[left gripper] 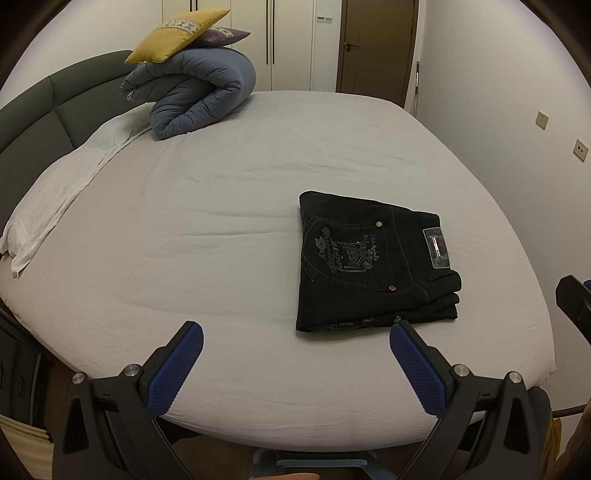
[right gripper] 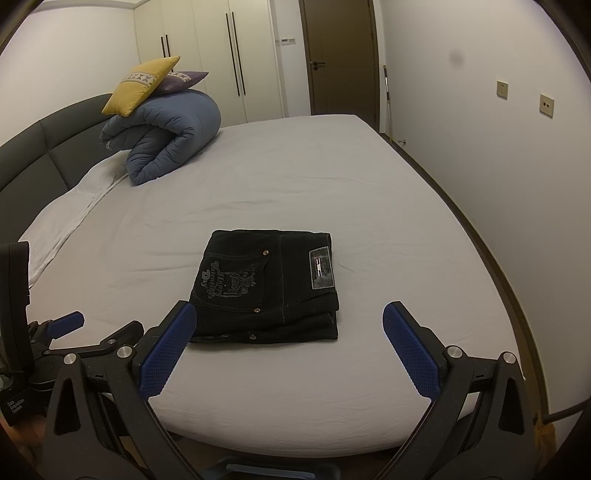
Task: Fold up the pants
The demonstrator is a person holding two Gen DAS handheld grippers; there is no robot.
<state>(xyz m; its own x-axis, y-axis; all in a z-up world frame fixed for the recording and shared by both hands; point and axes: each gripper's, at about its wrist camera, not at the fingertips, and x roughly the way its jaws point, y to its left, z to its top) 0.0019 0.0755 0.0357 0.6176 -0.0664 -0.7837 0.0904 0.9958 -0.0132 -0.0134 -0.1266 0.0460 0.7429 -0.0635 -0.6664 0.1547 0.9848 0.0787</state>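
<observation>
Black jeans (left gripper: 373, 264) lie folded into a compact stack on the grey bed sheet (left gripper: 207, 236), back pocket and waistband patch facing up. They also show in the right wrist view (right gripper: 267, 286). My left gripper (left gripper: 295, 332) is open and empty, held above the near edge of the bed, left of the jeans. My right gripper (right gripper: 290, 314) is open and empty, just short of the jeans' near edge. The left gripper's body (right gripper: 55, 332) shows at the left in the right wrist view.
A rolled blue duvet (left gripper: 195, 96) with a yellow cushion (left gripper: 177, 33) on top sits at the far left by the dark headboard (left gripper: 33, 107). A white pillow (left gripper: 59, 188) lies along the left. A wall (right gripper: 498, 166) runs close along the bed's right side.
</observation>
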